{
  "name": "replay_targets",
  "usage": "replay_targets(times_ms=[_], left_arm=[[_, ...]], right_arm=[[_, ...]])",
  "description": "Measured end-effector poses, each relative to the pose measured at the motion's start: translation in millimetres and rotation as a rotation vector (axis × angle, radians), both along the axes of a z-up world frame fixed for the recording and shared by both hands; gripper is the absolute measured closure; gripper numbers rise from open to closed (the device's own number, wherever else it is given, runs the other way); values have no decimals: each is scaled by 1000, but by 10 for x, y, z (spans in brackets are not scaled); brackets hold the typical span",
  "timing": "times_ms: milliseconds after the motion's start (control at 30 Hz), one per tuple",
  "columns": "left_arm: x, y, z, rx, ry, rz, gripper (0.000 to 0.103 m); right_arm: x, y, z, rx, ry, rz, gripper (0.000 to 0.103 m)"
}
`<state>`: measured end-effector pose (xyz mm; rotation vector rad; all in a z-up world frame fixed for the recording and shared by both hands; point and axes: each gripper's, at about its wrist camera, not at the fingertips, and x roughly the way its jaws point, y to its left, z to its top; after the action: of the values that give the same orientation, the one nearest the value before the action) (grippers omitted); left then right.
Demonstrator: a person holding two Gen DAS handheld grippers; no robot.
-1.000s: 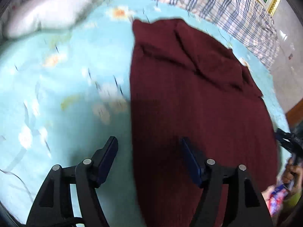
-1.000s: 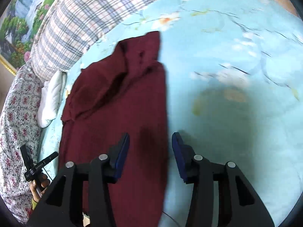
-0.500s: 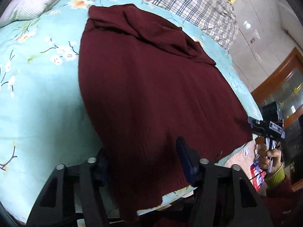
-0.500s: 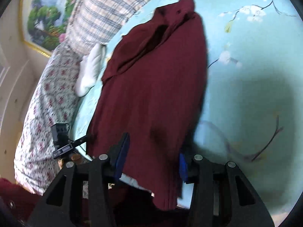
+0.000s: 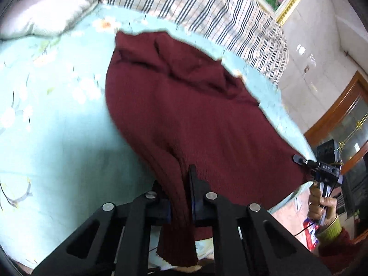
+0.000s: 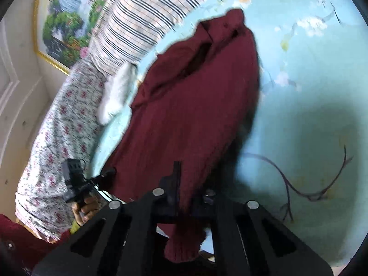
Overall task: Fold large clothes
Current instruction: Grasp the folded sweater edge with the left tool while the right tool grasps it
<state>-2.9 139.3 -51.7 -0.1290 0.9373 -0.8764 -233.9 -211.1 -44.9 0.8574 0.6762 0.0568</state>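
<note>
A large dark red knit garment lies spread on a light blue floral bedsheet, its folded upper part toward the pillows. My left gripper is shut on the garment's near hem at one corner, and the cloth rises in a ridge between the jaws. My right gripper is shut on the other corner of the garment, with a fold of hem hanging below the fingers. The right gripper also shows in the left wrist view, and the left gripper shows in the right wrist view.
A plaid striped pillow and a white pillow lie at the head of the bed. A floral quilt lies along the bed's side. A framed picture hangs on the wall. A wooden cabinet stands beyond the bed edge.
Both grippers went from open over the garment to shut on its near hem corners. The hem is now bunched and lifted off the sheet.
</note>
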Motion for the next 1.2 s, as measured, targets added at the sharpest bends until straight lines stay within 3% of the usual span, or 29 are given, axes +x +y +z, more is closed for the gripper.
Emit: replay_targets(times_ms=[300,433,533,700,833,900,1000,1133,1200], left_arm=[[418,-224,767,-94,-149,101,94],[871,-510,1032,-90,-198,147,96],[1416,-802,1076,-73,-176,195,98],[2276,-1331,778,24,-124,258,98],[2805,-1617,305,133,-81,291,99],[2980,-1676,121,151,-61,295,99],[3124,-1703,4,147,-63,291,99],[3168,-1739,-8,172,-81,270,96],[3113,-1699,66,171,-84,259,93]], right_arm=[[373,-208,617,-60,-158,-8,98],[810,-480,835,-87,-181,-24,98],[1190,-718,918,-85,-182,-41,98],[2043,-1310,769,-87,-66,-103,98],[2552,-1769,245,-45,87,-175,98],[2679,-1900,6,-28,140,-193,98],[2754,-1973,-201,-25,166,-198,98],[2709,-2039,-195,-14,130,-205,97],[2672,-2096,-205,45,114,-206,96]])
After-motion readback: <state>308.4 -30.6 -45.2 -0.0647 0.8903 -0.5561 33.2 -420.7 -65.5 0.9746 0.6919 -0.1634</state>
